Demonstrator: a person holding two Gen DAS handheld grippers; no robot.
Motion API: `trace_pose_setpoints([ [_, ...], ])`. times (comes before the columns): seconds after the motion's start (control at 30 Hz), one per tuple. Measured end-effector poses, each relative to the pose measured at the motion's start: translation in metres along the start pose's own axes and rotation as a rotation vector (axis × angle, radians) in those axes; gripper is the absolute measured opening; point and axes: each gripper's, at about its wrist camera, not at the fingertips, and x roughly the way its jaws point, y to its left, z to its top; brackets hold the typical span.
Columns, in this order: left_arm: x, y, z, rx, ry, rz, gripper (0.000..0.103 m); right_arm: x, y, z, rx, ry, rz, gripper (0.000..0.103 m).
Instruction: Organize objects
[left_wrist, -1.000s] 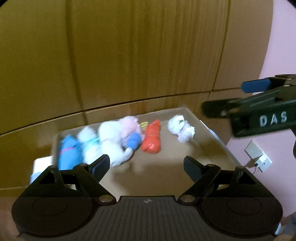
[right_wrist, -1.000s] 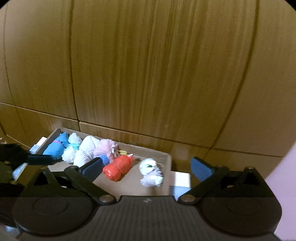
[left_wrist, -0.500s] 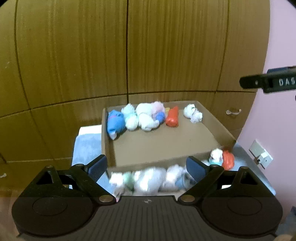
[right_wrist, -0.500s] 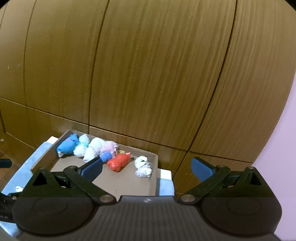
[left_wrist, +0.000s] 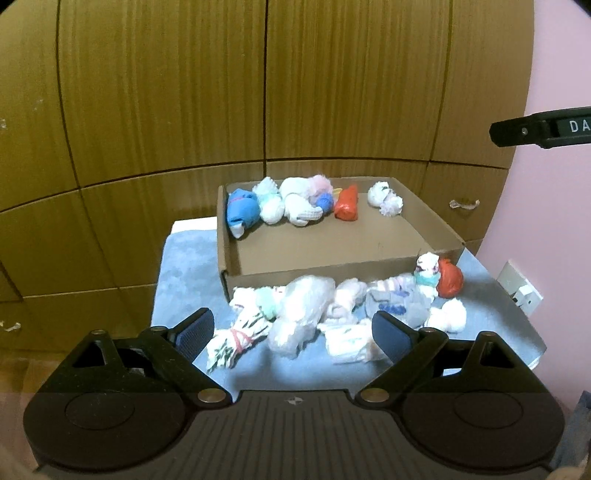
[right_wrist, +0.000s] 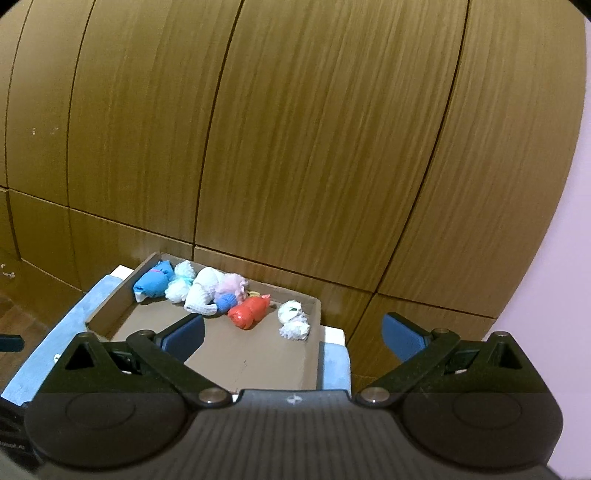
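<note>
A shallow cardboard box (left_wrist: 332, 264) sits on a blue-covered table (left_wrist: 184, 266). Along its far wall lie several rolled bundles: a blue one (left_wrist: 242, 210), white ones (left_wrist: 301, 206), a red one (left_wrist: 347, 208) and a white one (left_wrist: 386, 199) apart at the right. A heap of loose bundles (left_wrist: 314, 314) and a red one (left_wrist: 448, 282) lie on the cloth in front of the box. My left gripper (left_wrist: 293, 332) is open and empty, above the heap. My right gripper (right_wrist: 293, 332) is open and empty, high over the box (right_wrist: 255, 354); one finger shows in the left wrist view (left_wrist: 535, 129).
A wooden panelled cupboard wall (left_wrist: 258, 92) stands behind the table. A pink wall with a socket (left_wrist: 521, 290) is at the right. The table's front right corner (left_wrist: 535, 350) is near the socket.
Both grippers have pulled back and up from the box. The heap of bundles in front of the box has come into the left wrist view. Both stay open.
</note>
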Motion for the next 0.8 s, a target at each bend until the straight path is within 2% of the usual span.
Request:
trace_pose_setpoints([
  [0.13, -0.003, 0.000, -0.014, 0.058, -0.037, 0.052, 0.097, -0.010, -0.002, -0.018, 0.036, -0.038, 0.057, 0.102],
  [0.27, 0.008, 0.003, -0.037, 0.148, -0.074, 0.136, 0.098, -0.004, 0.003, -0.075, 0.099, -0.099, 0.212, 0.102],
  [0.4, 0.030, 0.012, -0.050, 0.164, -0.055, 0.154, 0.097, 0.023, 0.021, -0.130, 0.106, -0.073, 0.297, 0.096],
  [0.53, 0.042, 0.022, -0.051, 0.149, -0.063, 0.155, 0.097, 0.044, 0.031, -0.154, 0.117, -0.023, 0.303, 0.083],
  [0.63, 0.055, 0.027, -0.050, 0.172, -0.066, 0.152, 0.097, 0.055, 0.026, -0.158, 0.149, -0.005, 0.289, 0.081],
  [0.8, 0.077, 0.037, -0.049, 0.179, -0.036, 0.114, 0.086, 0.063, 0.022, -0.165, 0.185, 0.024, 0.259, 0.077],
])
